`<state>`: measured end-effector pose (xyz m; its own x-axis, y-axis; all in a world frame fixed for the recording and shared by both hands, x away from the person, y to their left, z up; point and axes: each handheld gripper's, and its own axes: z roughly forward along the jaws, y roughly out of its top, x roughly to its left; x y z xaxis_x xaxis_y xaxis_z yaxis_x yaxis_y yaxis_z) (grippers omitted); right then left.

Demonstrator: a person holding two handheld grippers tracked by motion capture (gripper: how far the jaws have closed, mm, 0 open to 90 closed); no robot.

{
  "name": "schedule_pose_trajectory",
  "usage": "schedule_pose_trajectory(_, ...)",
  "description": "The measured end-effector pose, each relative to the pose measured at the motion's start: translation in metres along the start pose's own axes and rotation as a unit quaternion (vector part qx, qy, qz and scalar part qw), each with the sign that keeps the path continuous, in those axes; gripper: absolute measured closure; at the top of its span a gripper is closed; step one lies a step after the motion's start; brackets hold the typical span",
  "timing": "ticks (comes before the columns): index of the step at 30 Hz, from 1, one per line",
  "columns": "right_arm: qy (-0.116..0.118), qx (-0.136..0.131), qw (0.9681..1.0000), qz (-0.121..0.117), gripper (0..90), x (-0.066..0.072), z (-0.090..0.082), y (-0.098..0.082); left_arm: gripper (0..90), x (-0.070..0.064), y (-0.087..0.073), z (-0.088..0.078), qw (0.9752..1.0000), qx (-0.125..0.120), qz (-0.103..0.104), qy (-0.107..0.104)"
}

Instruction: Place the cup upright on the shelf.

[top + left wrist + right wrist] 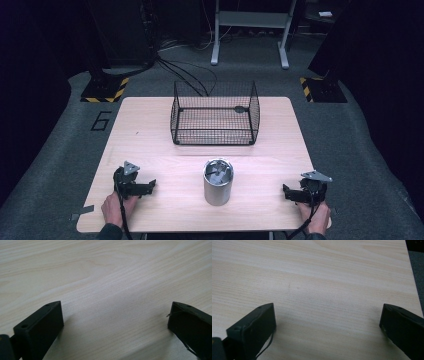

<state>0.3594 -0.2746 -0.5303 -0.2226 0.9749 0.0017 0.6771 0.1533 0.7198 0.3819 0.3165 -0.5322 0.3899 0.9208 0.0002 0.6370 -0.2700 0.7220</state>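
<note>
Contents of metal canister (218,181) too small to identify. Small dark item in wire basket (215,114) indistinct. Both forearms cut off by bottom edge.

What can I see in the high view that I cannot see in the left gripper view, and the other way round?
The high view alone gives the metal cup standing between the left gripper and the right gripper, the black wire basket behind it, and the person's hands. The left gripper view alone gives the wood grain close up and the left gripper's two black jaws wide apart with nothing between them. Both show the pale wooden table and the left gripper.
</note>
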Motion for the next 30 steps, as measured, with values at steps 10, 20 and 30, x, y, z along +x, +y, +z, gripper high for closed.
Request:
schedule_pose_trajectory(10,0.011,-0.007,0.9999,0.005,0.0,0.002,-0.004,0.002,0.0,0.006,0.004,0.003,0.9993,0.003,0.030,-0.022)
schedule_pose_trajectory(20,0.045,-0.028,0.9983,-0.024,0.0,0.026,-0.028,0.022,0.0,0.009,0.006,0.006,0.9985,-0.003,0.041,-0.037)
schedule_pose_trajectory(30,0.083,-0.046,0.9940,-0.055,0.0,0.054,-0.047,0.037,0.0,0.009,0.006,0.006,0.9985,0.000,0.040,-0.037)
